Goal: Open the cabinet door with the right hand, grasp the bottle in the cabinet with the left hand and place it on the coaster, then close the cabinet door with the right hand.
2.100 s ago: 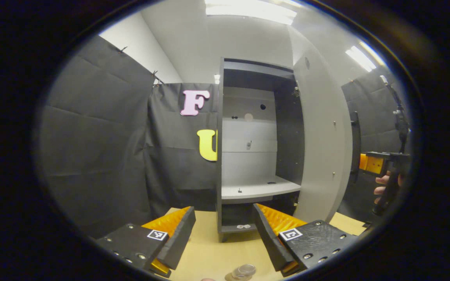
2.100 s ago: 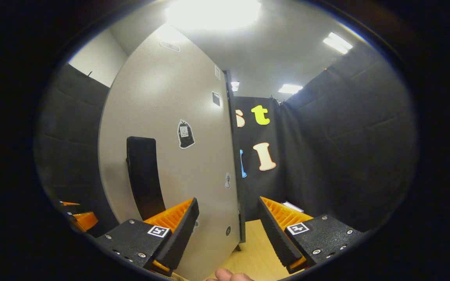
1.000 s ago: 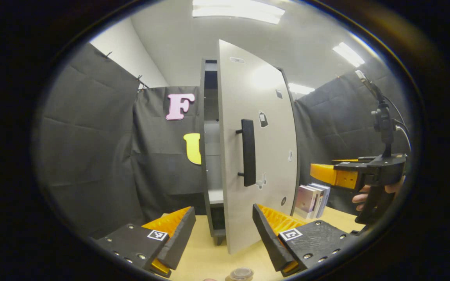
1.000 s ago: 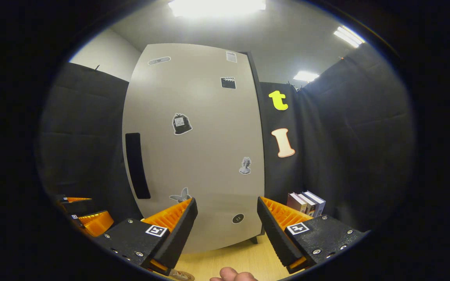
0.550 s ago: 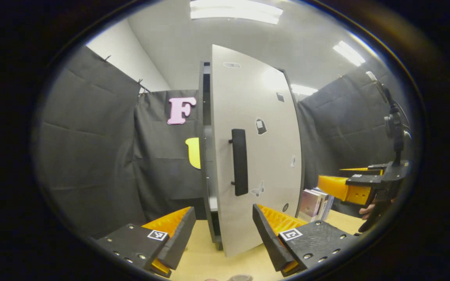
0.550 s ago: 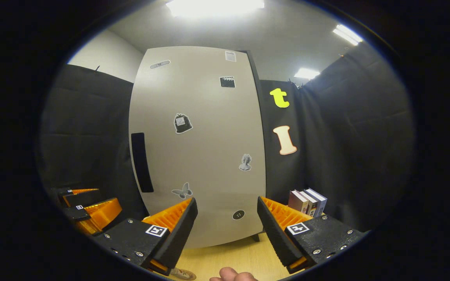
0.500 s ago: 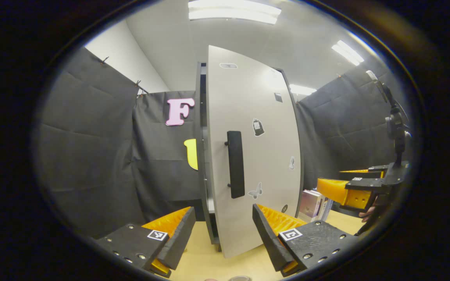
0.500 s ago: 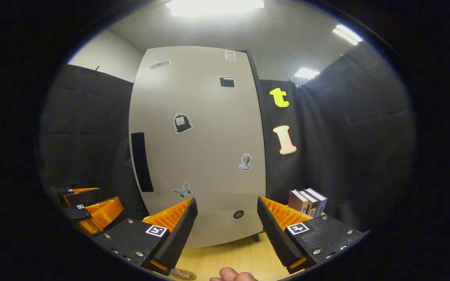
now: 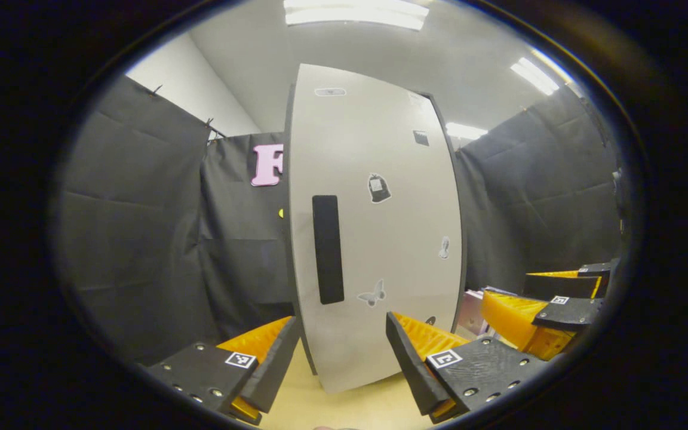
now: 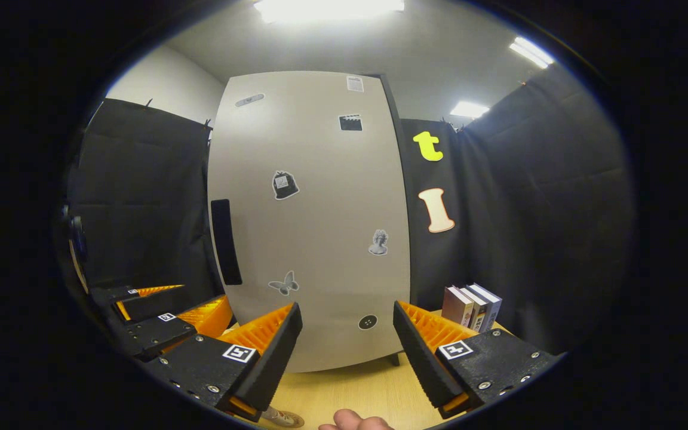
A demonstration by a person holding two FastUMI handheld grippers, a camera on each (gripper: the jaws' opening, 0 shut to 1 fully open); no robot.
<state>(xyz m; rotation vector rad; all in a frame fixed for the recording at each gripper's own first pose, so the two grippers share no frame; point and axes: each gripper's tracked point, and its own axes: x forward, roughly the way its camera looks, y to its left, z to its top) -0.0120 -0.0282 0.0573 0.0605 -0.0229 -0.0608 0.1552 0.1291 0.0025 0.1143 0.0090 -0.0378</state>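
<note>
Swung shut since before, cabinet door (image 10: 311, 221) upright, seemingly flush, left gripper (image 9: 341, 358) and right gripper (image 10: 347, 352) fingers wide, empty

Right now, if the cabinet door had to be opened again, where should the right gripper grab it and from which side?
Grip the handle, the dark vertical bar near the left edge of the cabinet door. Come straight at the door face with the right gripper, fingers either side of the bar. The handle sits opposite the likely hinge side, so pulling there probably gives the best leverage.

Shut cabinet door (image 10: 314, 227) squarely ahead, books (image 10: 470, 306) beside.
</note>
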